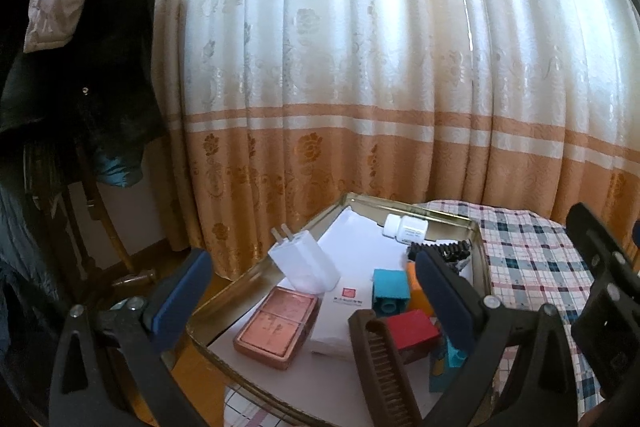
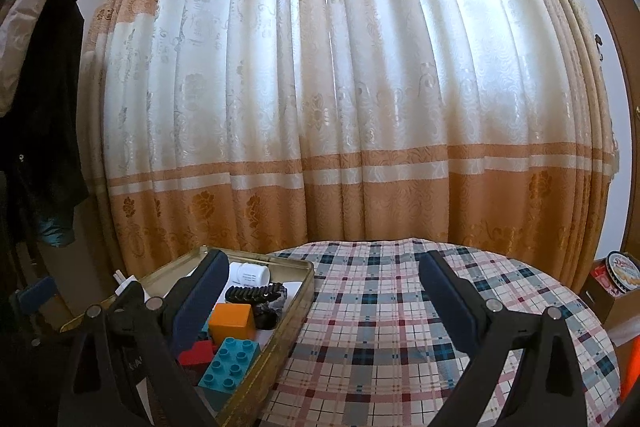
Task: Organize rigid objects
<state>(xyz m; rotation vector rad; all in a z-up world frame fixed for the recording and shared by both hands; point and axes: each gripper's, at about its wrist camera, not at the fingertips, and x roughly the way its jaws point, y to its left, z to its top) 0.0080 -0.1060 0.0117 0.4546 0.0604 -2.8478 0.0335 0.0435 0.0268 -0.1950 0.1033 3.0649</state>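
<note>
- The left hand-held gripper (image 1: 312, 301) was spread wide apart with nothing in it, sitting low in the frame over a shallow gold-coloured metal tin (image 1: 482, 247).
- The right hand-held gripper (image 2: 320, 303) was spread apart too and empty, over the plaid-clothed bench (image 2: 380, 339), with its left finger (image 2: 200, 303) over the tin's edge.
- Inside the tin, in the left wrist view: a white two-prong charger plug (image 1: 304, 263) standing tilted, a reddish-pink flat rectangular case (image 1: 276, 327) lower left of it, a white flat box with a red seal (image 1: 340, 311), and a small white pill bottle (image 1: 404, 227) lying on its side at the far rim.
- Also in there: teal toy brick (image 1: 390, 287), red block (image 1: 412, 333), orange cube (image 2: 234, 319), and a dark brown ridged comb (image 1: 384, 375) at the bottom centre.
- A peach-and-cream floral curtain (image 2: 340, 87) filled the background.
</note>
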